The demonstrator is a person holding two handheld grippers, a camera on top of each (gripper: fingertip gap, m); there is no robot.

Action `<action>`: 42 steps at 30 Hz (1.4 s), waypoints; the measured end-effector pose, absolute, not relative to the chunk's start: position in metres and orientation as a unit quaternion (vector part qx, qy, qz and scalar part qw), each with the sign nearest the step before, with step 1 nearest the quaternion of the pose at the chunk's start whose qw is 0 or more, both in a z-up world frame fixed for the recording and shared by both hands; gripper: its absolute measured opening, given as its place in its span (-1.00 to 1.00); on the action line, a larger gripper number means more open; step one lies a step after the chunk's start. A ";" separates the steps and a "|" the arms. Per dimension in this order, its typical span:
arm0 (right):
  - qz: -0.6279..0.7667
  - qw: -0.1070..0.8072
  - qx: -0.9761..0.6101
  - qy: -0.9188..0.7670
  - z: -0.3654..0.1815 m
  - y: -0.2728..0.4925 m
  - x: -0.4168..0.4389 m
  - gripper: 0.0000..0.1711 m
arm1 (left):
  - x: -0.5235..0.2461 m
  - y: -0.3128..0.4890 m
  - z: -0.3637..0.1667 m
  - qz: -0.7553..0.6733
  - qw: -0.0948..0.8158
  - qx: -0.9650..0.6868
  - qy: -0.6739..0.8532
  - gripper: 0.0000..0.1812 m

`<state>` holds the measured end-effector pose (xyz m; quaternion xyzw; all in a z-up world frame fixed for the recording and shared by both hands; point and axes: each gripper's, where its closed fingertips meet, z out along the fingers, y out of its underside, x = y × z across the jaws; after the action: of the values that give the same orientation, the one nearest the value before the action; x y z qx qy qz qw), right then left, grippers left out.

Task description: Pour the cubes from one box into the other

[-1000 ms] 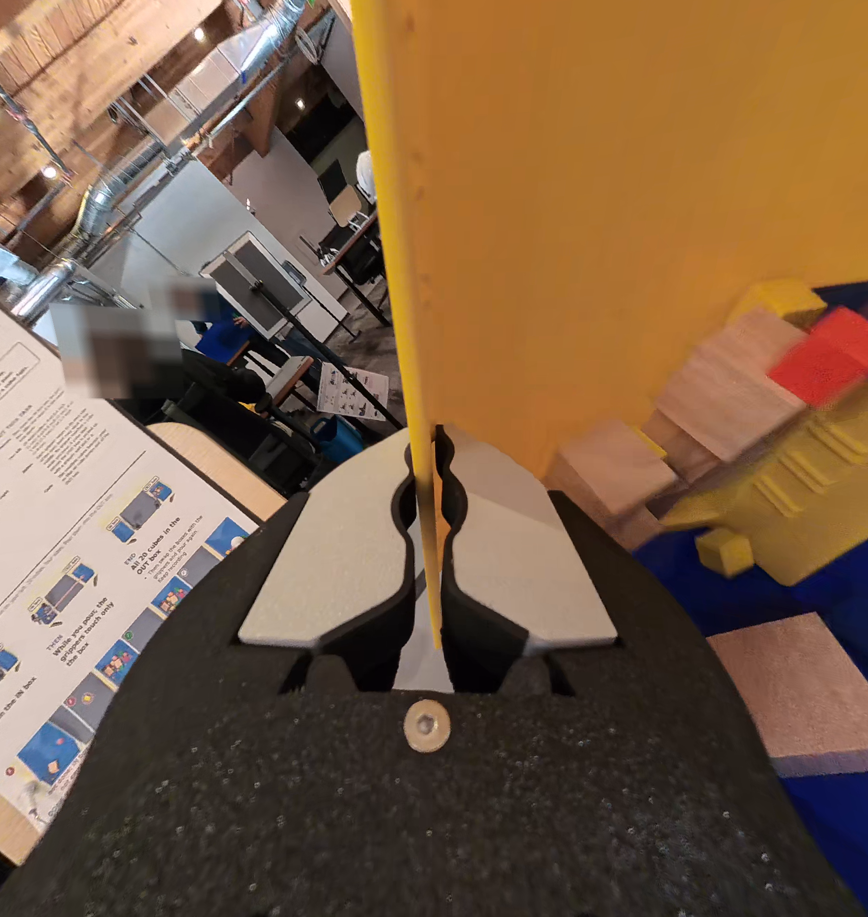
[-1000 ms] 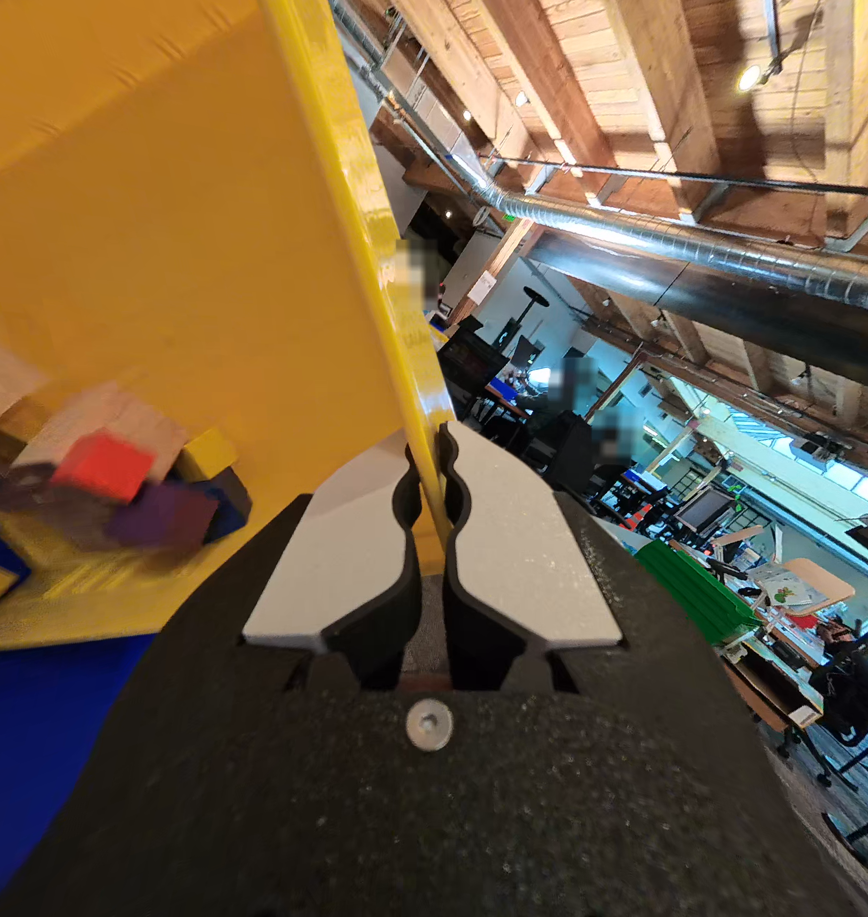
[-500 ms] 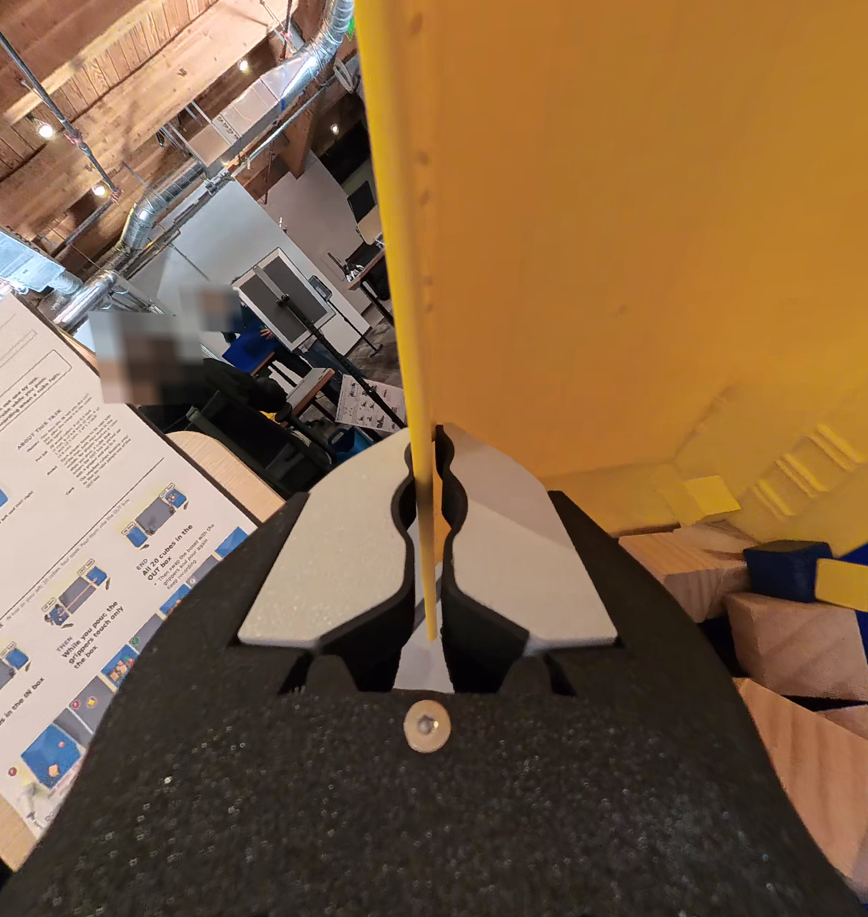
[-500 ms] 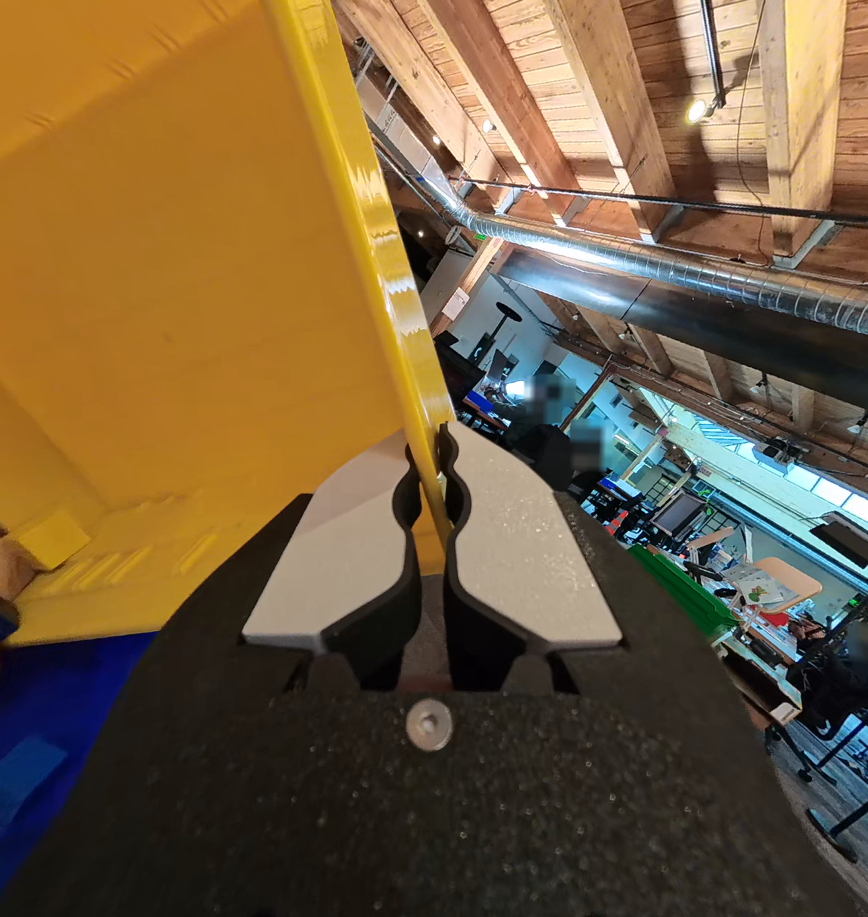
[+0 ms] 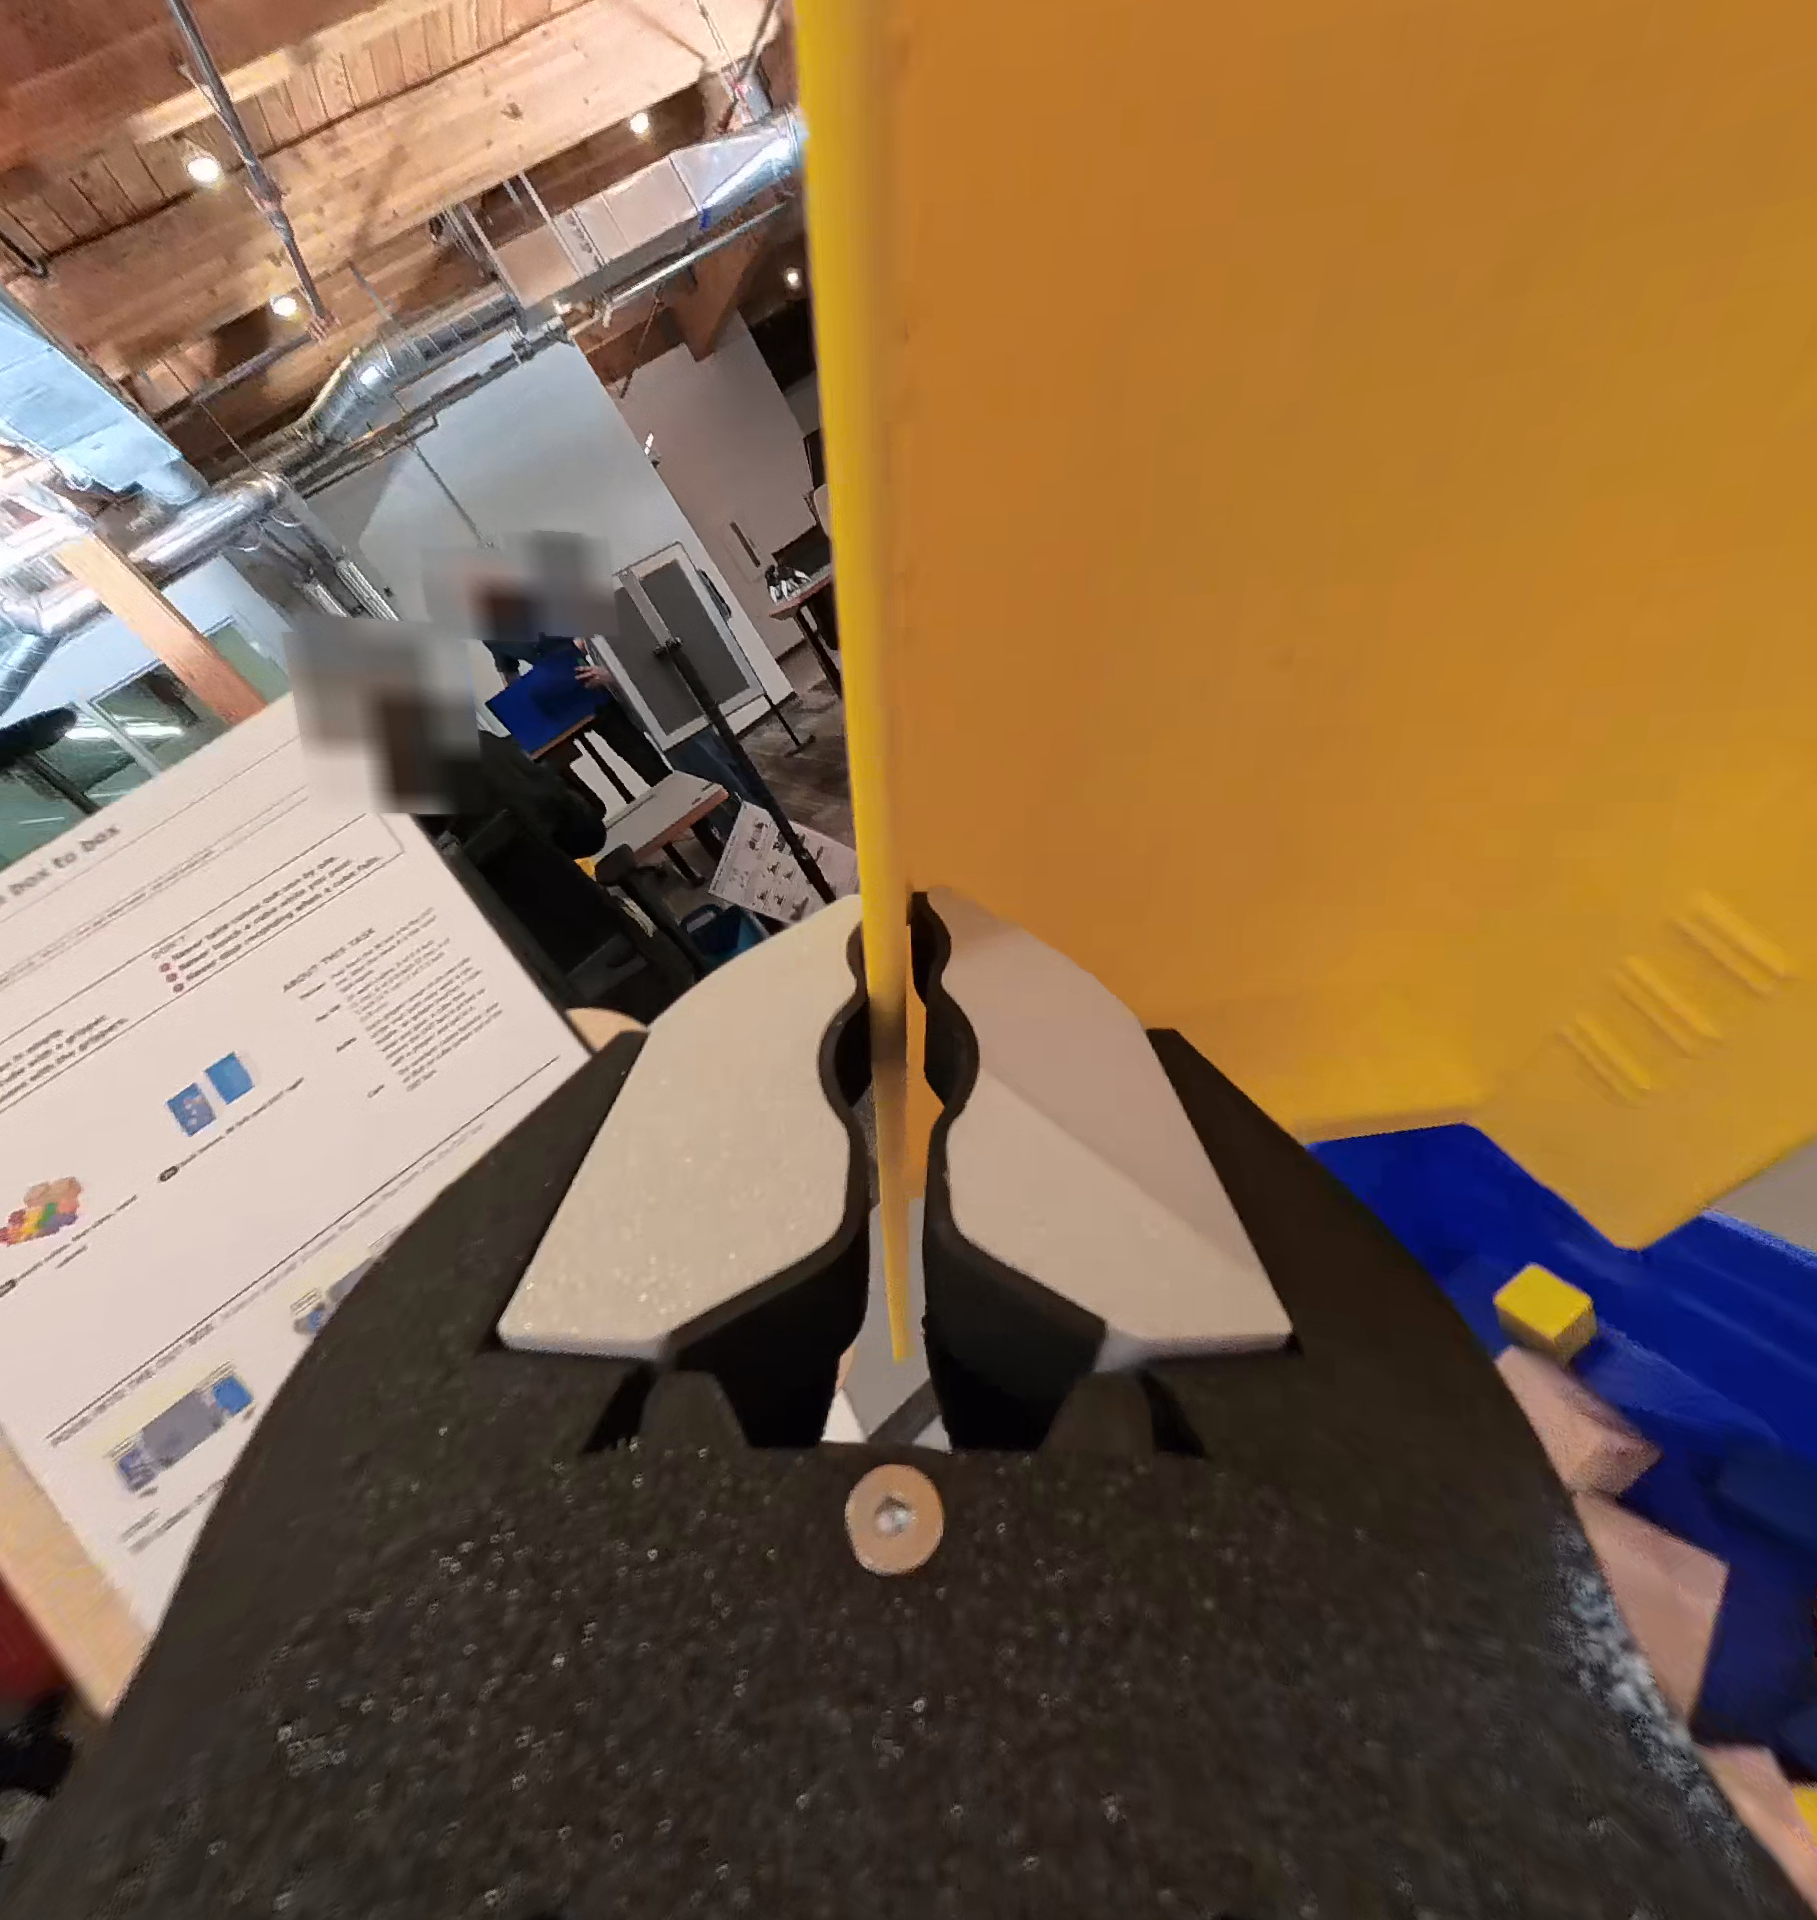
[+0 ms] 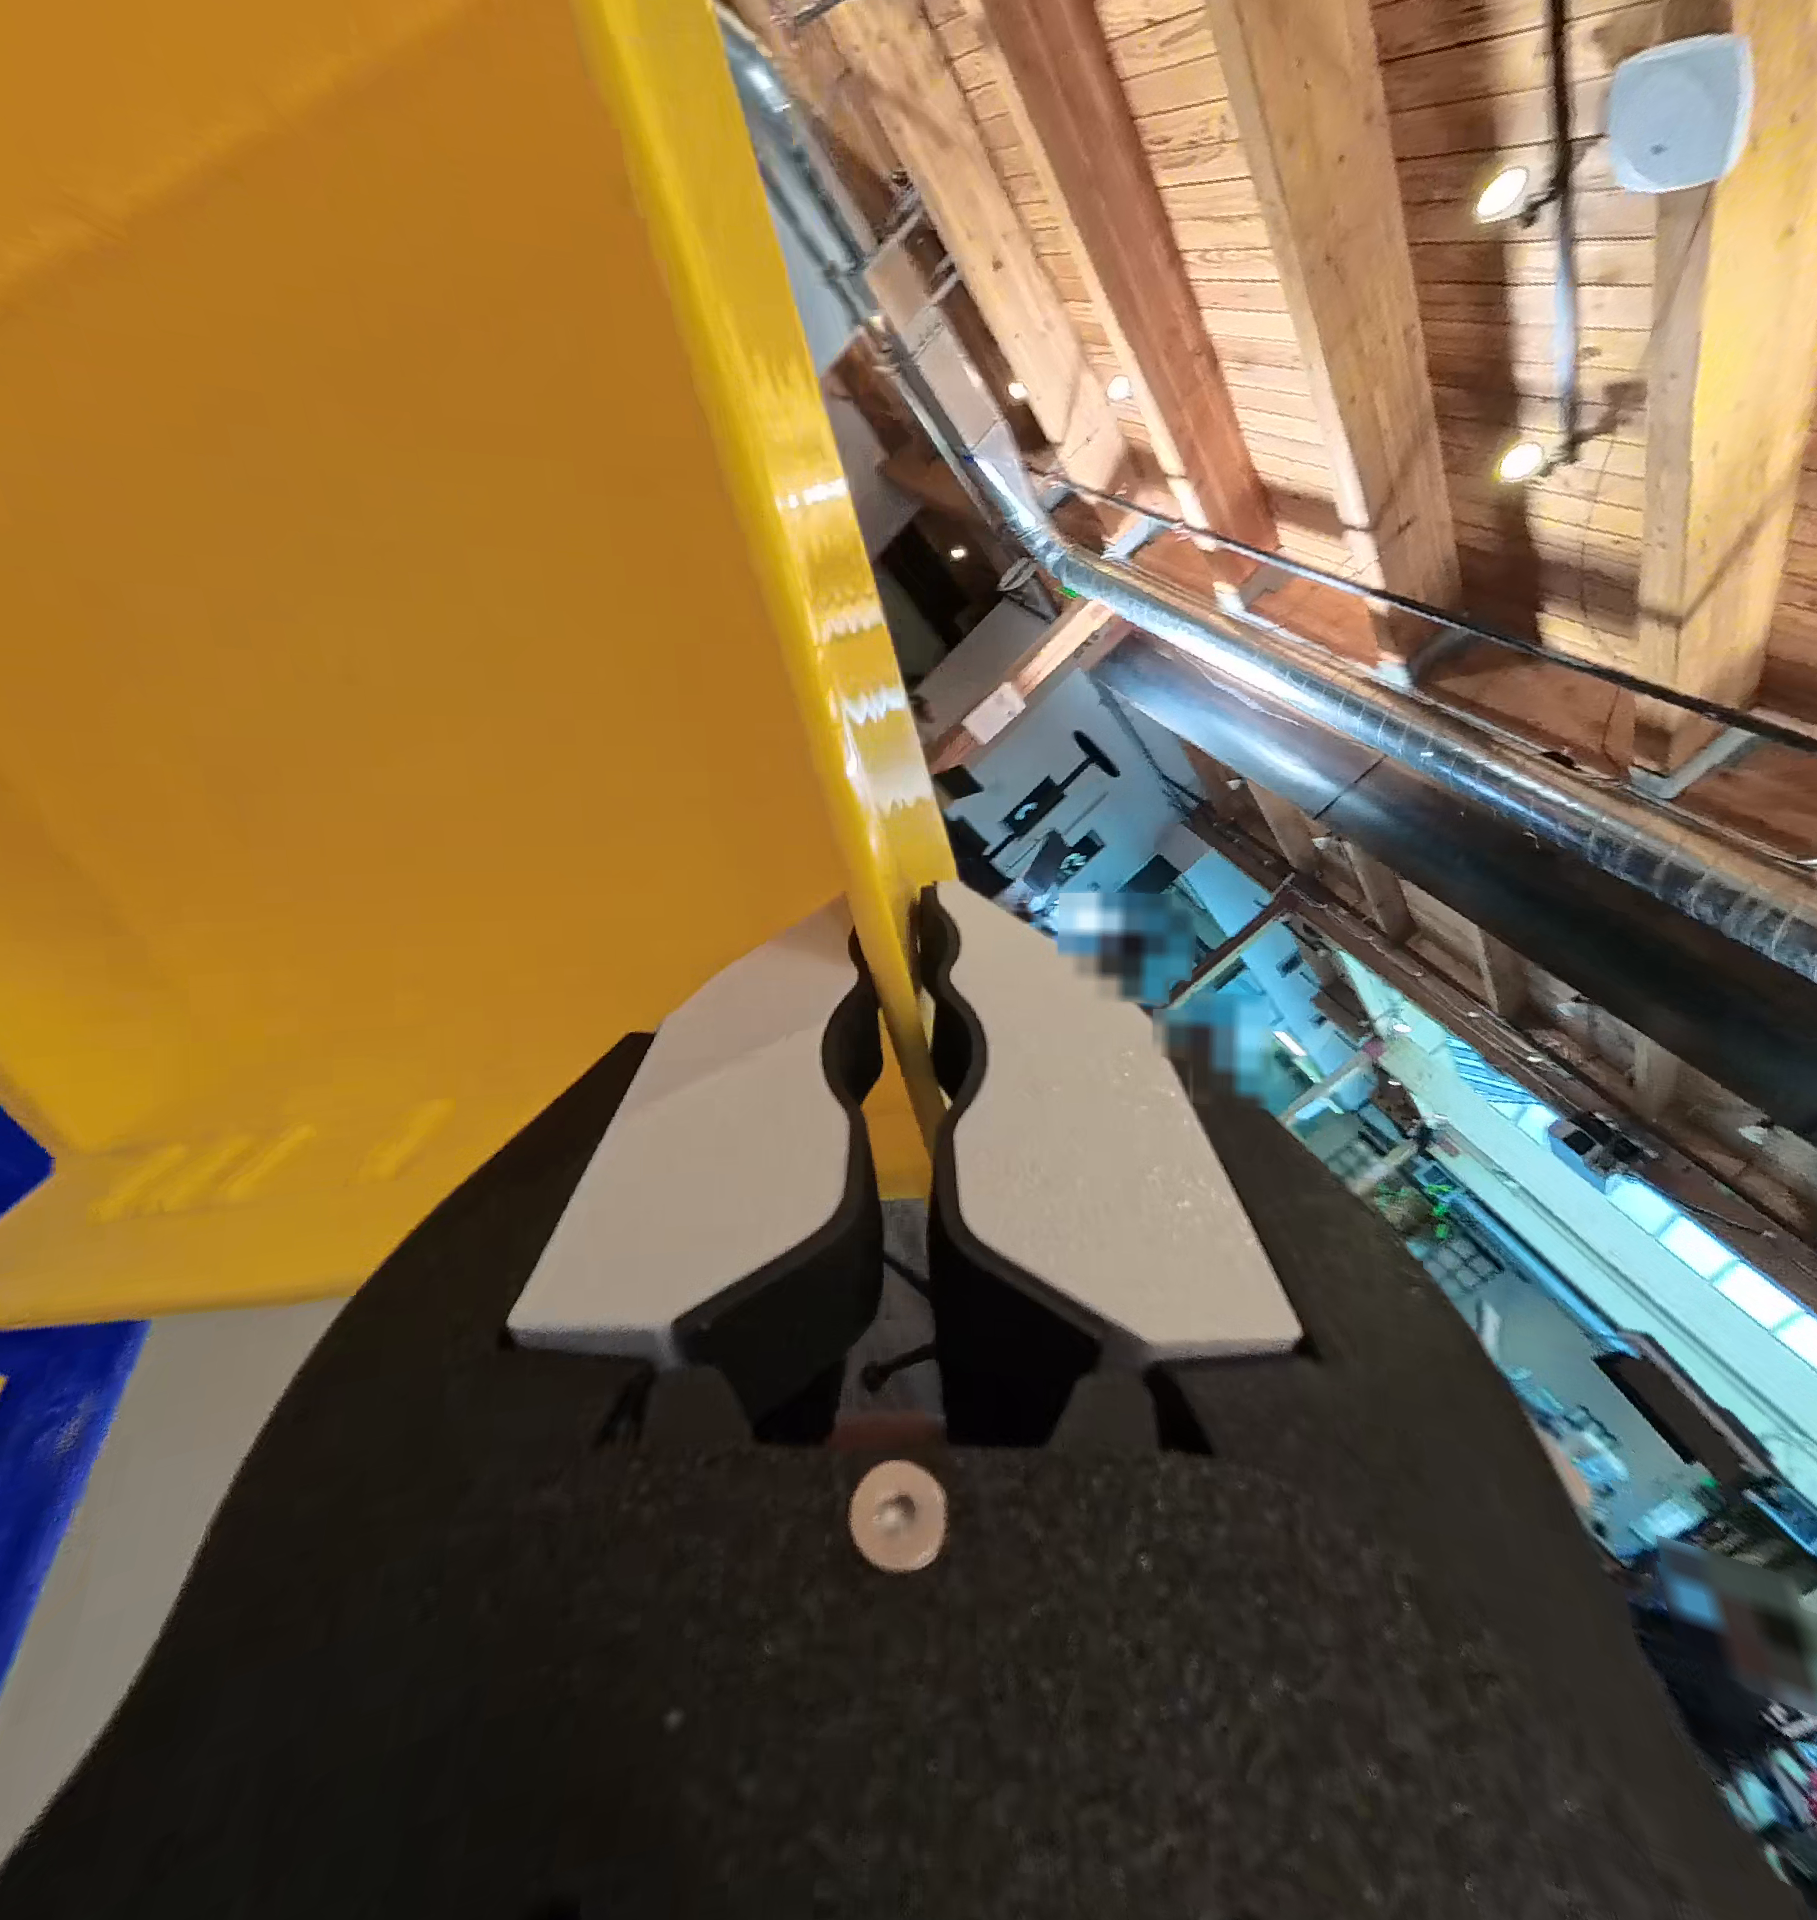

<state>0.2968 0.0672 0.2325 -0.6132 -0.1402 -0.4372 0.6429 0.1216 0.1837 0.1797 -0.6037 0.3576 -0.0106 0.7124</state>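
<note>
Now both tongs, left (image 5: 888, 1049) and right (image 6: 909, 1029), pinch opposite walls of the tipped yellow box (image 5: 1351, 540), which looks empty above the blue box (image 5: 1652, 1340) holding cubes (image 5: 1543, 1328). Best keep both pinches firm and level it slowly.

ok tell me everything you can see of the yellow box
The yellow box is smooth, glossy plastic with thin walls and short raised ribs moulded near one edge. It is held up in the air, tipped steeply, above the blue box. No cubes show in the part of its inside that is in view. The left gripper is shut on one side wall, the right gripper on the opposite wall.
</note>
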 end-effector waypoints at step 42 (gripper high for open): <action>0.017 -0.029 -0.764 -0.644 -0.126 0.285 -0.360 -0.95 | -0.525 0.146 -0.117 -0.030 0.115 -0.978 0.169 -0.93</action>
<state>-0.3601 0.2845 -0.1259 -0.7645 -0.6438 0.0171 -0.0292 -0.5247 0.1456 -0.1170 -0.9784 0.1690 -0.0299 0.1151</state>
